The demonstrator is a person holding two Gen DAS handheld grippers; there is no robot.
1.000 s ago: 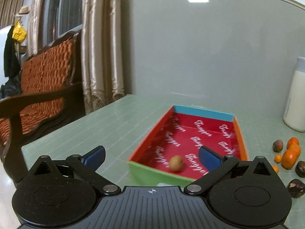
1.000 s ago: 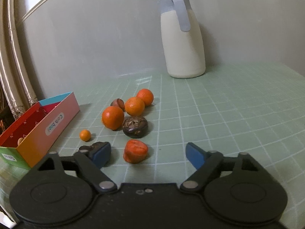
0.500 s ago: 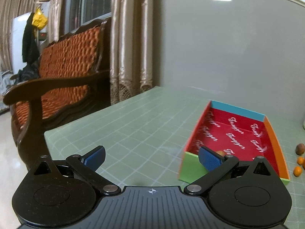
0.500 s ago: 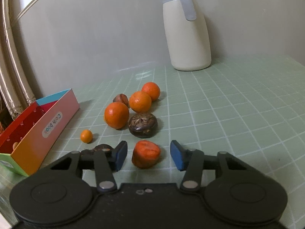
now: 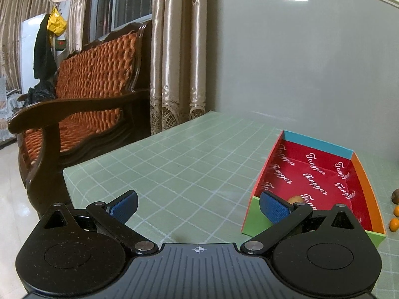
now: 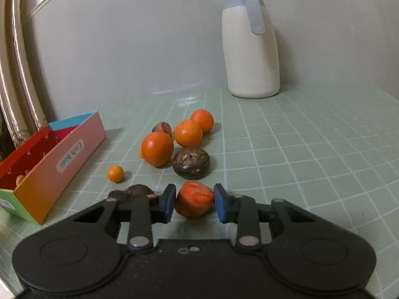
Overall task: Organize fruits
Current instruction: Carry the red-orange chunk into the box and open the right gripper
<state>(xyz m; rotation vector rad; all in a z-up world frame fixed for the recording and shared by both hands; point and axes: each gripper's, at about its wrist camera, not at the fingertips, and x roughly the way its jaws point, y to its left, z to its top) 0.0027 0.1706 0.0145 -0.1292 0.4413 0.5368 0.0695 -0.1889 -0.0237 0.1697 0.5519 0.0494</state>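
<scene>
Gripping a reddish-orange fruit (image 6: pixel 194 198), the right tongs (image 6: pixel 193 203) have their blue pads pressed against its two sides, low over the green gridded worktop (image 6: pixel 299 149). Just behind that fruit lies a dark wrinkled fruit (image 6: pixel 191 163), and beyond it three round oranges (image 6: pixel 157 148) sit close together with a brown nut-like fruit (image 6: pixel 162 128) tucked behind them. A tiny orange (image 6: pixel 116 173) rests apart on the worktop, nearer the box, and another dark fruit (image 6: pixel 134 192) lies just beside the tongs' left finger, partly hidden by it. The colourful box (image 6: pixel 49 164) stands at the left edge of the right wrist view, well apart from the held fruit, its pink-to-orange side wall carrying a white label. A cream jug with a grey handle (image 6: pixel 251 47) stands against the wall at the back. In the left wrist view the left tongs (image 5: pixel 198 205) are spread wide with nothing between them, hanging over bare worktop (image 5: pixel 187 164) just to the left of the box (image 5: pixel 319 147). Inside its red printed floor one small tan fruit (image 5: pixel 295 198) shows, half covered by the tongs' right pad. A wooden bench with orange cushions (image 5: pixel 82 92) and gold curtains (image 5: pixel 179 49) fill the left background.
</scene>
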